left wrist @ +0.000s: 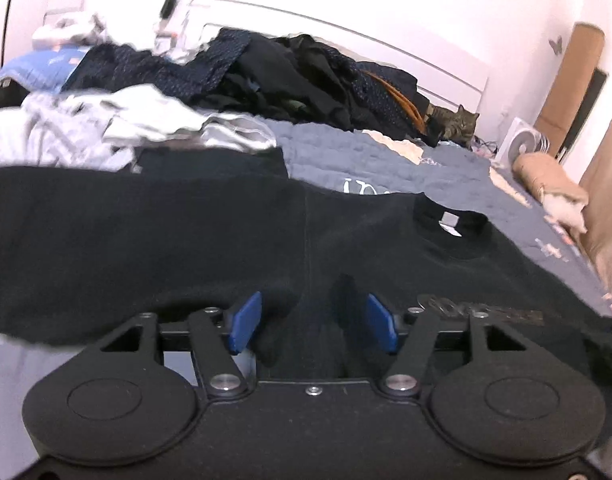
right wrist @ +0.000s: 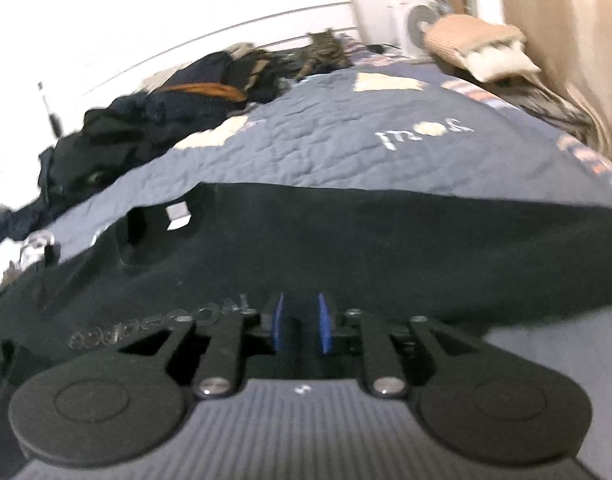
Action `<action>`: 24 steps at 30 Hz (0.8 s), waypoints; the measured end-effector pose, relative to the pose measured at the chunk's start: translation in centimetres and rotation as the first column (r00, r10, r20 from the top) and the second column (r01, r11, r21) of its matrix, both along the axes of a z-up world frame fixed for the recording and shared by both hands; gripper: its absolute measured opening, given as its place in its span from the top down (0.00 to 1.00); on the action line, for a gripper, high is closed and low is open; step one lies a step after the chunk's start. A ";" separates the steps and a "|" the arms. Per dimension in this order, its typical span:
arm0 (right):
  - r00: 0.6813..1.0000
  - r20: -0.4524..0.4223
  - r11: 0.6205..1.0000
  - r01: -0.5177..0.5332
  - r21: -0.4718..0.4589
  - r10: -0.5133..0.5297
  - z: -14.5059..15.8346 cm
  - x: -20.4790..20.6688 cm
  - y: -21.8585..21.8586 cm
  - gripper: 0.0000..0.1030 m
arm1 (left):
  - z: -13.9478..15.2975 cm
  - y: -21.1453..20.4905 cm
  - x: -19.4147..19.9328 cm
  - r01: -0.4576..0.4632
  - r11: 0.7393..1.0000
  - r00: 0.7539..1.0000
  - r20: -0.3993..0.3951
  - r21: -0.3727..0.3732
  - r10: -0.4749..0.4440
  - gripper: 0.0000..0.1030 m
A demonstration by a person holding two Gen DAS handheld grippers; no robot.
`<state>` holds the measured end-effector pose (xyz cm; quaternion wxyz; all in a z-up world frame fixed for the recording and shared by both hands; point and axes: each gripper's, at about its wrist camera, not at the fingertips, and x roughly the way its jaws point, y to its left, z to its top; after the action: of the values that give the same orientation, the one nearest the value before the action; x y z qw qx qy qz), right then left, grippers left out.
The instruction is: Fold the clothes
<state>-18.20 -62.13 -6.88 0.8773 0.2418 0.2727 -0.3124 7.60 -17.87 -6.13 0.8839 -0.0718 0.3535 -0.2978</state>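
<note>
The left gripper (left wrist: 314, 320) is hovering with its jaws standing well apart, nothing pinched between the blue pads (left wrist: 245, 322); only the black T-shirt (left wrist: 185, 240) is lying below them. The right gripper (right wrist: 299, 322) is holding its jaws a narrow gap apart, and dark cloth is showing in that gap (whether the pads are pressing on it I cannot tell).

The T-shirt is lying spread across the near edge of the bed, on the grey-blue quilt (right wrist: 346, 132), collar (left wrist: 450, 220) and its white label facing away from the grippers, the printed lettering (right wrist: 157, 324) sitting close under the right gripper.

The shirt is looking light, soft and limp, so it is likely going to sag and crease wherever it is not supported. Pinching it at the hem corners or the shoulder seams, one gripper per side, seems the sensible hold.

Farther back, a heap of dark clothes (left wrist: 285, 76) and pale ones (left wrist: 105, 128) is waiting, and a cat (left wrist: 458, 126) is resting by the headboard.
</note>
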 end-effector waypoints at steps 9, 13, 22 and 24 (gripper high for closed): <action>0.996 0.073 0.992 0.036 0.125 -0.045 0.2 -6.5 3.8 0.65 | -2.6 5.9 -4.9 -0.177 0.967 0.957 -0.263 -0.183 0.126 0.41; 0.994 0.091 0.987 0.051 0.153 -0.066 0.3 -8.3 6.0 0.64 | -3.3 6.6 -6.7 -0.220 0.951 0.940 -0.307 -0.218 0.147 0.36; 0.954 0.190 0.921 0.152 0.358 -0.232 -1.2 -13.6 8.3 0.64 | -6.4 6.0 -6.9 -0.279 0.926 0.886 -0.440 -0.253 0.146 0.33; 0.947 0.195 0.899 0.160 0.407 -0.257 -2.0 -14.0 8.6 0.63 | -7.2 5.6 -6.6 -0.284 0.918 0.870 -0.476 -0.276 0.126 0.33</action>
<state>-32.20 -53.55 -8.87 0.8003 0.4740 0.1912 -0.3134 1.02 -12.29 -13.37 0.7793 -0.3265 0.4818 -0.2323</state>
